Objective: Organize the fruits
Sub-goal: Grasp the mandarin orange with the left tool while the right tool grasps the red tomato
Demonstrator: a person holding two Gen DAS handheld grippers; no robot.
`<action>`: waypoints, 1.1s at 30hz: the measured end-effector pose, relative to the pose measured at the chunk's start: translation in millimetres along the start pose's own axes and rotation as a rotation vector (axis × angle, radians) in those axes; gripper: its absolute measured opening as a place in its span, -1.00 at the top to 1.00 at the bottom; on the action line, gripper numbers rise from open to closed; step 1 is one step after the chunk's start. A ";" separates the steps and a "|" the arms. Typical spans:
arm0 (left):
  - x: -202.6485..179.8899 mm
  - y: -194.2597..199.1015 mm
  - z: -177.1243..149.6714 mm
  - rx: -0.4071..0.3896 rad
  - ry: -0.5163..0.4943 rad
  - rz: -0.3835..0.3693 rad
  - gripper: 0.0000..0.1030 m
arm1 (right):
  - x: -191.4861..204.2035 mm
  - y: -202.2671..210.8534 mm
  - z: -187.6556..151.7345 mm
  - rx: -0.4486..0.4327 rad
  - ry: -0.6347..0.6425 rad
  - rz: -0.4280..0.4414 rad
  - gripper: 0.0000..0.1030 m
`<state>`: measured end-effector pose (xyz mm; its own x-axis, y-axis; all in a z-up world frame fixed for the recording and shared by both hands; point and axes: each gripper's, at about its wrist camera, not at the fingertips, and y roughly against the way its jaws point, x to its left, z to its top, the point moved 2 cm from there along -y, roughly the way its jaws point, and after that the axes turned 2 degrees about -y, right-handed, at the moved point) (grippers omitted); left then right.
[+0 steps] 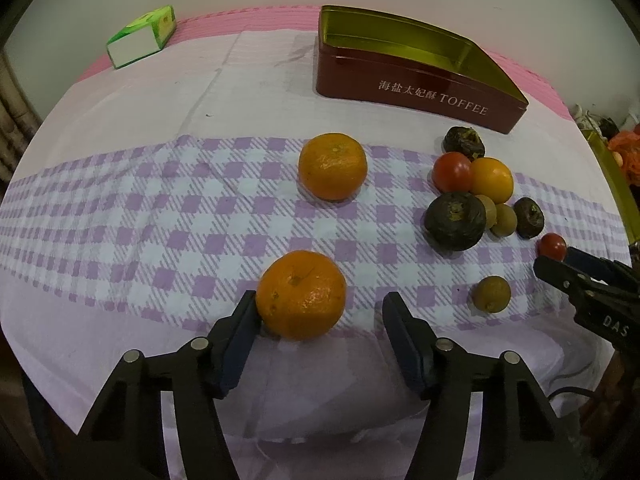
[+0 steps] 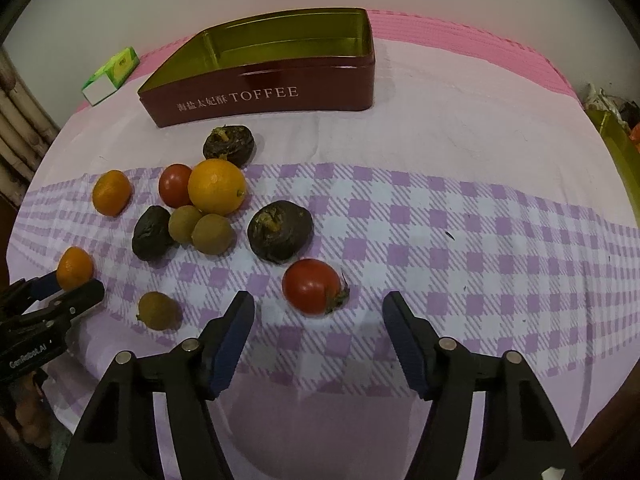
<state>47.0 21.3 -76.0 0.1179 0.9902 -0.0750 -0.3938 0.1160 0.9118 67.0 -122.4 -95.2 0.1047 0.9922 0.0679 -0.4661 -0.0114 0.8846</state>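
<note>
Item: near mandarin (image 1: 301, 295), on the checked cloth (image 1: 160, 216), between the half-open jaws of the left gripper (image 1: 318, 310). The left pad touches or nearly touches its side; the right pad stands clear. Not gripped.
Item: stemmed tomato (image 2: 312, 286), just ahead of the right gripper (image 2: 318, 308), jaws half open, nothing held.
Item: red toffee tin (image 1: 412, 84), open and empty, at the far edge, well apart from both fruits.
Risks: a one-sided push may roll the mandarin off toward the far mandarin (image 1: 333, 166); pads closing too low may pinch cloth; the soft tomato may bruise or squirt free, rolling into the loose cluster of dark fruit (image 2: 280, 232).
</note>
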 end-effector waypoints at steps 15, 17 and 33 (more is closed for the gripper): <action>2.5 -5.4 4.7 -0.019 -0.022 0.019 0.16 | 4.7 -5.9 7.8 -0.018 0.026 -0.015 0.14; 2.1 -5.6 5.1 -0.019 -0.024 0.021 0.17 | 3.4 -5.9 7.7 -0.018 0.030 -0.018 0.16; 4.7 -0.6 11.1 -0.035 -0.025 0.019 0.18 | 0.9 -4.6 8.1 -0.022 0.039 -0.038 0.26</action>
<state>58.0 24.9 -72.4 0.1324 0.9901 -0.0471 -0.4274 0.0999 0.8985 76.3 -122.4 -95.5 0.0887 0.9959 0.0166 -0.4814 0.0282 0.8761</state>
